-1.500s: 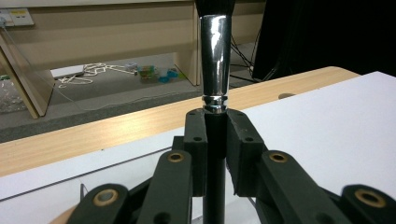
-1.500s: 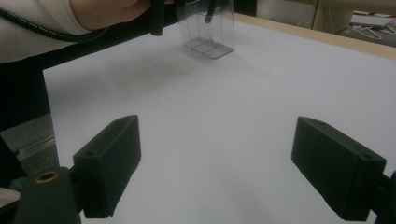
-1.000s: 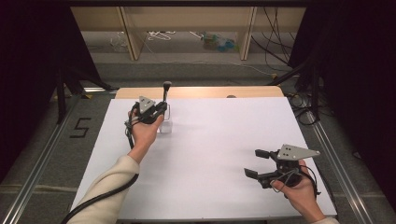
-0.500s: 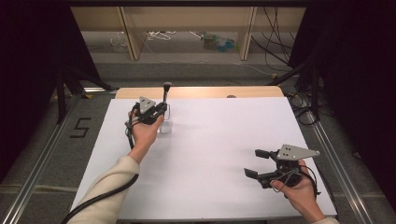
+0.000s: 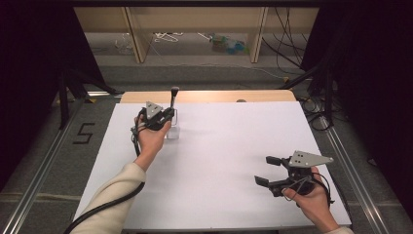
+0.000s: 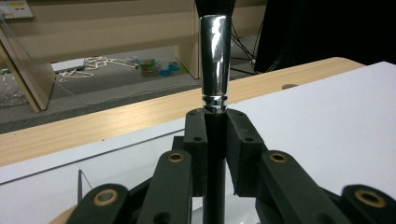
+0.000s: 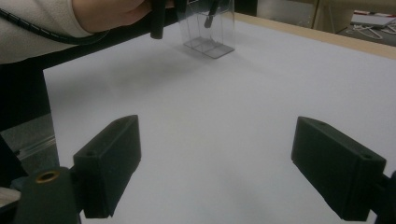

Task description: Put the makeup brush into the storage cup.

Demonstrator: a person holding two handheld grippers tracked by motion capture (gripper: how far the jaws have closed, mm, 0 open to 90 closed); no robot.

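At the left of the high view, a forearm in a cream, soft-looking sleeve (image 5: 113,195) reaches up the table, and the left hand (image 5: 152,137) holds the left gripper (image 5: 168,113), matte black with a grey three-cornered plate on top. Its jaws are clamped together on the slim black handle of a makeup brush (image 6: 215,70), which stands upright; in the left gripper view the two blocky rubber-like pads (image 6: 243,140) press the handle just below a polished, mirror-bright metal ferrule, with dark bristles beginning at the top edge. The lower end of the brush reaches down into a small clear plastic box (image 5: 172,127) with thin, glassy square walls, which stands on the sheet at the far left part of the table, just beside the hand; whether the tip touches its floor cannot be told. The table (image 5: 224,146) is covered by a smooth white sheet, with a strip of pale wood grain showing along its far edge. Toward the right and near corner, well apart from the box, the right hand (image 5: 307,197) holds the right gripper (image 5: 268,170) low over the bare sheet, its jaws spread wide with nothing between them; the right gripper view shows its two rectangular black pads (image 7: 109,163) far apart.
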